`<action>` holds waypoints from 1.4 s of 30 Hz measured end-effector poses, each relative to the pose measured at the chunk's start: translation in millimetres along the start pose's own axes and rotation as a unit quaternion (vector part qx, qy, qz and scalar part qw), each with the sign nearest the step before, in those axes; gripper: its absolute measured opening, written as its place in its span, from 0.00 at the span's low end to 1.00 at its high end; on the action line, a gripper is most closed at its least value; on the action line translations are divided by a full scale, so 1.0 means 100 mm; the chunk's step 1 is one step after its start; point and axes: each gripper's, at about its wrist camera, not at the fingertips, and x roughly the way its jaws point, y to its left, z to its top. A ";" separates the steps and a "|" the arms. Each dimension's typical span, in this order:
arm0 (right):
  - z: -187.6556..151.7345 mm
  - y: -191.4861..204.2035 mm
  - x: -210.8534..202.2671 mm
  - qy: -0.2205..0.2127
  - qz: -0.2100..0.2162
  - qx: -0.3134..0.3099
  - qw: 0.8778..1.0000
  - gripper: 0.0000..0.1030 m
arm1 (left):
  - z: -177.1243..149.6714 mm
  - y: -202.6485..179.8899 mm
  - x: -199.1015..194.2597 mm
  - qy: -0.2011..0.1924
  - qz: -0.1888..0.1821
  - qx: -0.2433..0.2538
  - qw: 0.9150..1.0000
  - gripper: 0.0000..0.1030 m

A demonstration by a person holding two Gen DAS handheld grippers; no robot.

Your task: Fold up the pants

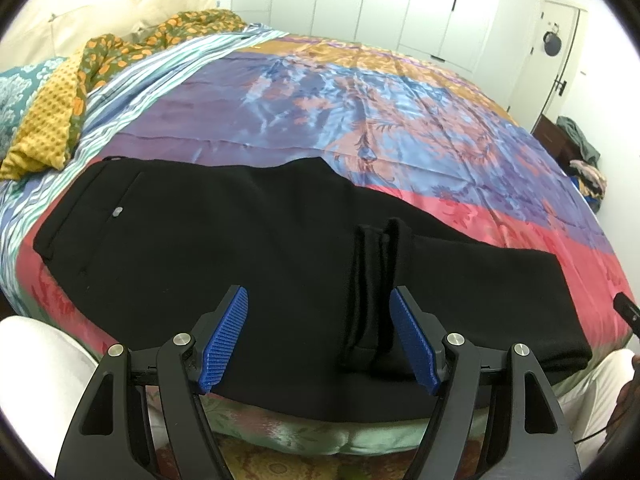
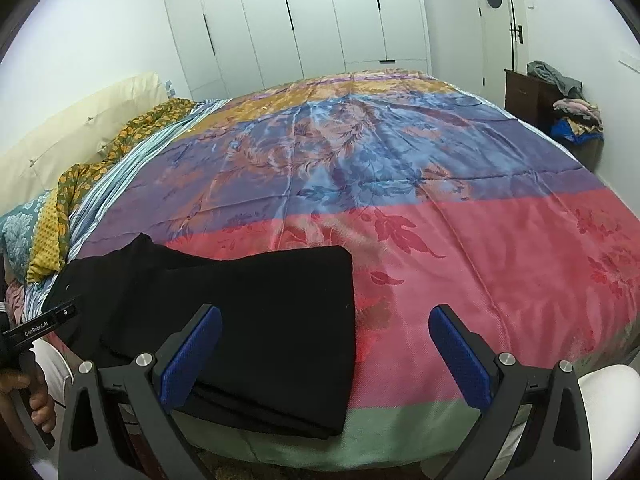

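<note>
Pants (image 1: 224, 240) of black cloth lie flat along the near edge of the bed (image 1: 400, 112), their long axis running left to right across the left wrist view: waistband and pocket button toward the middle left of the frame, leg hems toward the lower right. A narrow raised ridge of black fabric stands up near the centre right of that view, just in front of the left gripper's right-hand pad; it looks like a bunched fold of the leg, though black on black makes this hard to confirm.

The left gripper (image 1: 320, 336) hovers low over the middle of the garment with its jaws spread wide, holding nothing. The right gripper (image 2: 324, 360) is likewise released and empty. In its view the hem end (image 2: 280, 320) fills the lower left of the frame, its square edge falling between the two pads, with bare pink cover under the right-hand pad.

So the right gripper is nearer the hems and the left nearer the seat. A fold along the long axis would likely call for carrying the hem end leftward toward the waistband.
</note>
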 end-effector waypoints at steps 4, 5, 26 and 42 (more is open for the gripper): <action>-0.01 0.05 0.02 0.003 0.002 -0.011 1.000 0.99 | 0.00 0.00 0.00 0.000 0.000 0.001 1.000 0.73; -0.01 0.05 0.02 0.004 0.003 -0.012 1.000 0.99 | 0.00 0.00 0.00 0.000 0.000 0.001 1.000 0.73; -0.03 0.10 0.04 0.006 0.003 -0.024 1.000 0.99 | 0.00 0.06 0.02 0.003 0.007 -0.008 1.000 0.73; -0.03 0.12 0.03 -0.004 -0.011 -0.038 0.999 0.99 | 0.00 0.10 0.01 0.001 0.011 -0.016 1.000 0.73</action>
